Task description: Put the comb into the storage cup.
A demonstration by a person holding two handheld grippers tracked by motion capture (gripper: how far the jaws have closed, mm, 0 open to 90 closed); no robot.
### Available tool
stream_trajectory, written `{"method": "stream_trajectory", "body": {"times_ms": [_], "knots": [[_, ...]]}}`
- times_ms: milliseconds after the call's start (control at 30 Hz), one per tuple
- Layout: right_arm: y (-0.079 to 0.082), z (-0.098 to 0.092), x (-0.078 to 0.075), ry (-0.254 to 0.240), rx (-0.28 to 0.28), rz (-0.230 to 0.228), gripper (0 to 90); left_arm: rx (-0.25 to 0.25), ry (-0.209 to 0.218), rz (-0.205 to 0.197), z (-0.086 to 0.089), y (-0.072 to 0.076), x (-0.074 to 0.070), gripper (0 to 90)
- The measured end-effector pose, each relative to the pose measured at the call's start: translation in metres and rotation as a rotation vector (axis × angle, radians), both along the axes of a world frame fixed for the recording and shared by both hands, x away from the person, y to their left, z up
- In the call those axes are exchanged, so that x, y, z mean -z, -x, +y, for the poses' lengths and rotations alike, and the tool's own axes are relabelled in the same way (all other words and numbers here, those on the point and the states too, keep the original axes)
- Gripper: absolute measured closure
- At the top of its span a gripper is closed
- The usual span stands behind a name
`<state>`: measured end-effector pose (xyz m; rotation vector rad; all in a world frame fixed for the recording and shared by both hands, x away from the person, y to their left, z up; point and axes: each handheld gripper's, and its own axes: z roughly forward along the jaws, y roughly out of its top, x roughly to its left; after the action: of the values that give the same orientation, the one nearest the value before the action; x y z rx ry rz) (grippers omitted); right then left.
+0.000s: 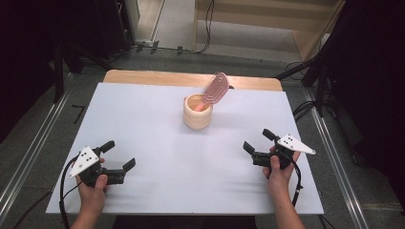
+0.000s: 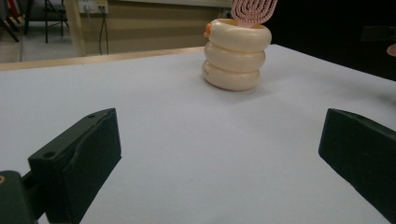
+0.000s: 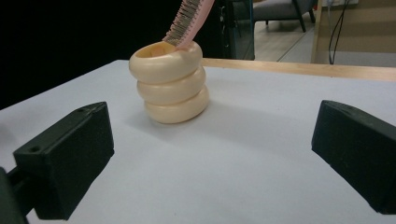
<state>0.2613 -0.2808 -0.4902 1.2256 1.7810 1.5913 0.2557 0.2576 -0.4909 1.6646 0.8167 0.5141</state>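
Observation:
A cream holder (image 1: 197,112) shaped like three stacked rings stands at the middle back of the white table (image 1: 157,133). A pink hairbrush (image 1: 214,89) rests in it, head up and leaning right. The holder (image 2: 237,53) and brush head (image 2: 252,10) show far off in the left gripper view; the holder (image 3: 170,84) and bristled brush (image 3: 188,21) also appear in the right gripper view. My left gripper (image 1: 118,155) is open near the front left, empty. My right gripper (image 1: 258,141) is open at the front right, empty. Both are well apart from the holder.
The table's wooden back edge (image 1: 191,78) lies behind the holder. Cables (image 1: 305,109) and dark stands sit on the floor around the table. A wide stretch of bare white surface lies between the two grippers.

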Motion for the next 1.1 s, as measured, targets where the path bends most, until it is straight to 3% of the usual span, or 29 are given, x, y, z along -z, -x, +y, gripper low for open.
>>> {"method": "stream_trajectory", "body": {"times_ms": [200,1100], "knots": [[0.013,-0.01,0.005,0.04,0.014,0.003,0.0,0.001,0.0,-0.001,0.0,0.0,0.0,0.0],[0.045,-0.041,0.015,0.076,0.047,0.007,0.0,0.001,-0.002,0.003,-0.001,0.0,0.0,0.0]]}}
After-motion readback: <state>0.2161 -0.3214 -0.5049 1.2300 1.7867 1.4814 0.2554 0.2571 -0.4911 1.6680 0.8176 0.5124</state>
